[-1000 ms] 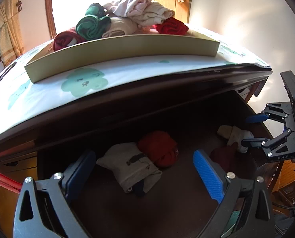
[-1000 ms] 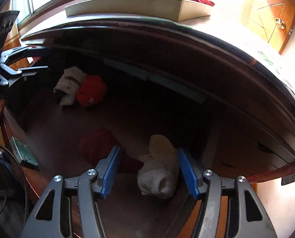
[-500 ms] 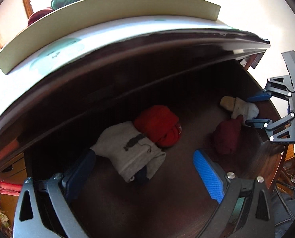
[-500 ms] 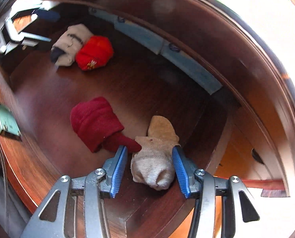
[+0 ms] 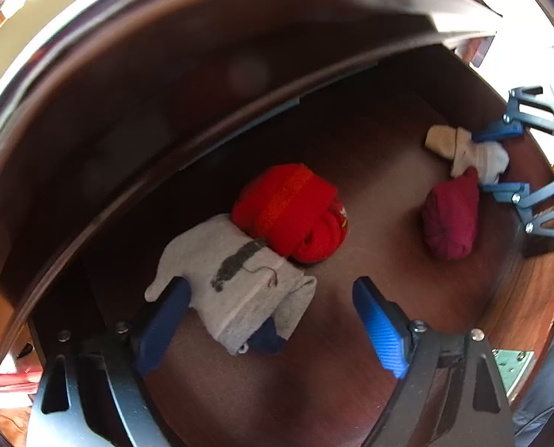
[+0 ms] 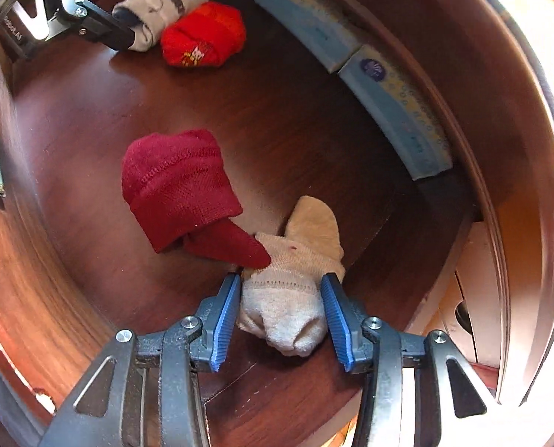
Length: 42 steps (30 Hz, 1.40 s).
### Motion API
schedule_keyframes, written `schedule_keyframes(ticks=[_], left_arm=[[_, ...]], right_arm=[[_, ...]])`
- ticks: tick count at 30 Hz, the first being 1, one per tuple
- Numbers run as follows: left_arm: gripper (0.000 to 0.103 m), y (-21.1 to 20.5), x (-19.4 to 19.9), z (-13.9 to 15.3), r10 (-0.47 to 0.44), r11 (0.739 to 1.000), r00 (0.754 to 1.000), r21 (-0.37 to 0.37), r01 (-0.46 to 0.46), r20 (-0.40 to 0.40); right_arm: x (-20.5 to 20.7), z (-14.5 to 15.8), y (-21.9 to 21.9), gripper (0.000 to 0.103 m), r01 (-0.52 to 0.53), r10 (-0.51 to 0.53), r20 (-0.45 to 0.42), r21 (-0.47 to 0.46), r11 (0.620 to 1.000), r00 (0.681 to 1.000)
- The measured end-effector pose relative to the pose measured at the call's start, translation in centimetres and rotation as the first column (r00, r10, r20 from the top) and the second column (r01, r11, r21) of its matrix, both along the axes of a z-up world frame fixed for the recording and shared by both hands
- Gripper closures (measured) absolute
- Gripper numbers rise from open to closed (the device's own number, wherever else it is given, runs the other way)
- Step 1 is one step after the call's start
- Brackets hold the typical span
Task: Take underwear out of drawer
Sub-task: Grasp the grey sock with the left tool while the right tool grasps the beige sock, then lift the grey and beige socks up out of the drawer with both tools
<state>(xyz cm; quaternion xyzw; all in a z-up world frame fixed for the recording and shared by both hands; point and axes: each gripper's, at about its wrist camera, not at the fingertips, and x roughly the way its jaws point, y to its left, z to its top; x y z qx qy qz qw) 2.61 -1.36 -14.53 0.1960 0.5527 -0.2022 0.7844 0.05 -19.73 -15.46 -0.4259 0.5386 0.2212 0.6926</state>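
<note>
Open wooden drawer (image 6: 101, 119), dark reddish-brown floor, seen from above by 2 wrist cameras; 4 rolled garments lie on its floor. Along the back wall stand 2 pale blue boxes (image 6: 396, 111) end to end.

Left gripper (image 5: 273, 309): points steeply down into the drawer, jaws spread wide though they have just been closing a little. The grey roll (image 5: 236, 279), printed with a dark mouse figure, lies between its blue pads; the left pad (image 5: 165, 316) overlaps the roll's edge, the right pad stands clear of it, so nothing is pinched. The bright red roll (image 5: 291, 212) touches the grey roll on its far side.

Right gripper (image 6: 280, 316): also points steeply down, jaws half-closed and just been closing, with the cream roll (image 6: 288, 298) between them. Both blue pads sit against its sides, and the fabric bulges out at the front, so the roll is pinched while resting on the drawer floor near the right wall. The dark red roll (image 6: 176, 186) lies just beside it, its pointed flap touching the cream roll's top.
</note>
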Motion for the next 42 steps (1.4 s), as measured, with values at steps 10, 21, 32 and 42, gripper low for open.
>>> schedule_keyframes(ticks=[10,21,32,42], left_arm=[[0.055,-0.1,0.4,-1.0,-0.028,0.999,0.999,0.026,0.029,-0.04],[0.09,1.1,-1.3,-0.4,-0.052,0.998,0.998,-0.021,0.052,-0.028],[0.091,4.9,-2.3,2.5,-0.003,0.992,0.999,-0.123,0.008,0.04],[0.091,7.7,-4.3,3.5,0.066,0.975,0.994,-0.22,-0.045,0.088]], right_arm=[[0.6,-1.5,0.8,0.057,-0.016,0.016,-0.013,-0.035,0.999,1.0],[0.2,-1.3,0.4,0.068,0.044,-0.044,0.007,0.051,0.998,0.999],[0.2,1.2,-2.0,0.069,0.142,-0.157,0.055,0.218,0.966,0.986],[-0.5,2.5,-2.6,0.069,0.178,-0.228,0.092,0.379,0.908,0.969]])
